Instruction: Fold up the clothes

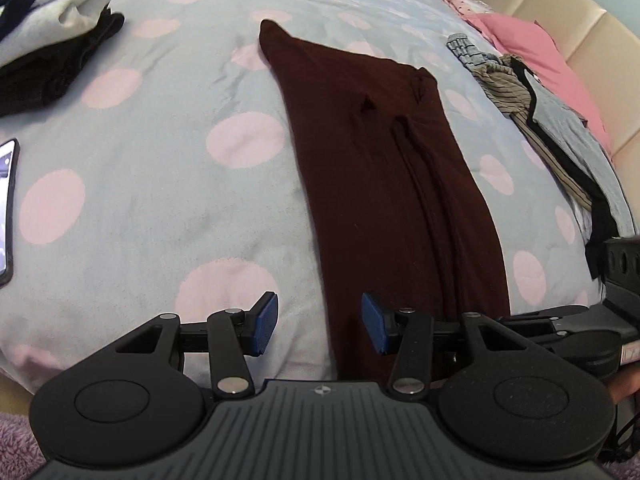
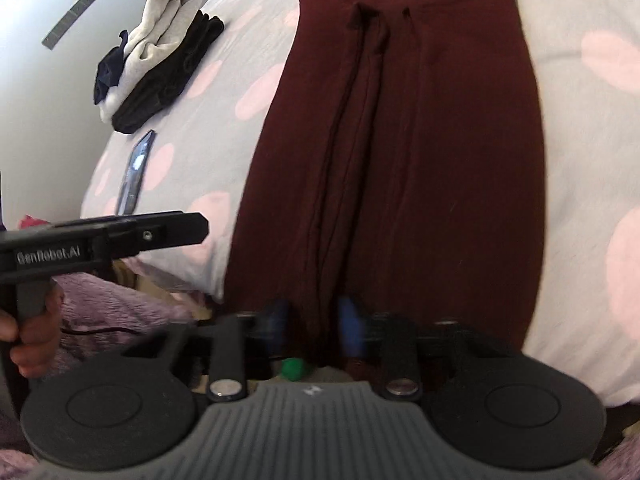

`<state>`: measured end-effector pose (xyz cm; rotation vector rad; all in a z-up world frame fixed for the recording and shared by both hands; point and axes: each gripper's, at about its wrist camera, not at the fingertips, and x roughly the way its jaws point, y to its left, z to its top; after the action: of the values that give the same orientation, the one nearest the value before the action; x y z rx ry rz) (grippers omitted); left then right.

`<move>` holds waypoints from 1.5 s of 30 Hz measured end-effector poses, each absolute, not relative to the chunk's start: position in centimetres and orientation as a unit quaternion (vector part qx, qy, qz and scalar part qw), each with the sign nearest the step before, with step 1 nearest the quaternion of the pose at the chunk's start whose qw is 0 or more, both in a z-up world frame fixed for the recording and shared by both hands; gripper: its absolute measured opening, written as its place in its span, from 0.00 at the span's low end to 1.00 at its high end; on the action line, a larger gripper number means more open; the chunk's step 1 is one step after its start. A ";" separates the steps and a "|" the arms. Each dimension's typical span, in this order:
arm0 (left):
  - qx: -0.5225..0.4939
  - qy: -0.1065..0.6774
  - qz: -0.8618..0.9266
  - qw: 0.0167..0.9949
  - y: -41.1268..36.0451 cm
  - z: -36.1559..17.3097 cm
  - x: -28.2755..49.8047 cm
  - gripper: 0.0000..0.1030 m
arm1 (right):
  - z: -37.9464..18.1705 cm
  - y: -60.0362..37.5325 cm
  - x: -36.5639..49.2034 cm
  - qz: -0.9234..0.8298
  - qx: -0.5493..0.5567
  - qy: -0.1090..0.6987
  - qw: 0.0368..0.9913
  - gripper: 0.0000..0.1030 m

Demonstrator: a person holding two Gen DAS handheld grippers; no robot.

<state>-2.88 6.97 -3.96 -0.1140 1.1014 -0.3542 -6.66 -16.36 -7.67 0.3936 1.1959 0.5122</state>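
A long dark maroon garment [image 1: 384, 184] lies flat along the bed, folded lengthwise, with ridges down its middle. It also fills the right wrist view [image 2: 400, 152]. My left gripper [image 1: 320, 324] is open above the bed's near edge, its right pad over the garment's near left edge. My right gripper [image 2: 312, 324] is blurred at the garment's near end, its blue pads a narrow gap apart on either side of a ridge of cloth; whether it grips is unclear. The left gripper's body [image 2: 104, 236] shows at the left of the right wrist view.
The bed cover [image 1: 160, 200] is pale grey with pink dots. A stack of folded black and white clothes [image 1: 48, 40] sits at the far left. A phone [image 1: 6, 204] lies at the left edge. Unfolded striped and grey clothes [image 1: 560, 128] and a pink pillow [image 1: 536, 52] lie at right.
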 end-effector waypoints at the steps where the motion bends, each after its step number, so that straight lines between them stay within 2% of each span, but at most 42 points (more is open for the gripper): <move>1: -0.052 0.516 -0.169 0.838 7.0 -3.8 -3.1 0.43 | -7.6 -16.3 -6.7 0.241 0.191 0.552 0.775 0.12; 9: -0.009 0.485 -0.219 0.847 6.2 -3.2 -4.6 0.43 | -8.1 -15.3 -7.0 0.249 0.169 0.566 0.768 0.13; 11: 0.027 0.471 -0.242 0.848 5.4 -2.9 -5.2 0.43 | -7.1 -15.2 -7.2 0.256 0.150 0.562 0.772 0.19; 12: 0.049 0.461 -0.257 0.848 5.0 -2.6 -5.7 0.43 | -6.2 -15.0 -7.3 0.262 0.134 0.556 0.777 0.30; 14: 0.091 0.440 -0.291 0.845 4.2 -2.0 -6.5 0.43 | -3.8 -15.0 -8.0 0.280 0.094 0.526 0.798 0.39; 17: 0.148 0.404 -0.338 0.837 3.3 -1.1 -7.6 0.44 | -0.4 -15.2 -8.6 0.293 0.034 0.477 0.828 0.45; 19: 0.208 0.374 -0.364 0.827 2.4 -1.2 -8.6 0.47 | 1.1 -14.8 -9.5 0.291 -0.048 0.442 0.847 0.47; 21: 0.275 0.343 -0.390 0.809 1.5 -1.7 -9.9 0.50 | 1.6 -13.8 -11.0 0.284 -0.157 0.410 0.853 0.57; 23: 0.340 0.314 -0.412 0.785 0.8 -2.9 -11.4 0.54 | 0.8 -12.6 -12.9 0.283 -0.250 0.389 0.840 0.62; 26: 0.430 0.274 -0.430 0.745 -0.1 -5.4 -13.6 0.56 | -1.6 -11.3 -15.5 0.284 -0.325 0.381 0.818 0.70; 34: 0.583 0.173 -0.422 0.672 0.3 -11.8 -18.1 0.57 | -7.1 -10.5 -20.4 0.282 -0.488 0.327 0.758 0.75; 36: 0.603 0.155 -0.417 0.662 0.4 -12.9 -18.5 0.57 | -8.3 -10.5 -21.5 0.281 -0.528 0.312 0.738 0.79; 44: 0.703 0.069 -0.365 0.606 0.5 -18.4 -18.9 0.58 | -13.1 -10.3 -22.8 0.263 -0.644 0.249 0.674 0.80; 45: 0.707 0.065 -0.363 0.604 0.5 -18.5 -18.8 0.53 | -13.5 -10.2 -22.8 0.261 -0.657 0.239 0.666 0.78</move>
<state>-18.75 0.52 -18.48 1.6355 0.1507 -0.8407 -22.79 -10.25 -13.48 -1.4822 0.5397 0.5892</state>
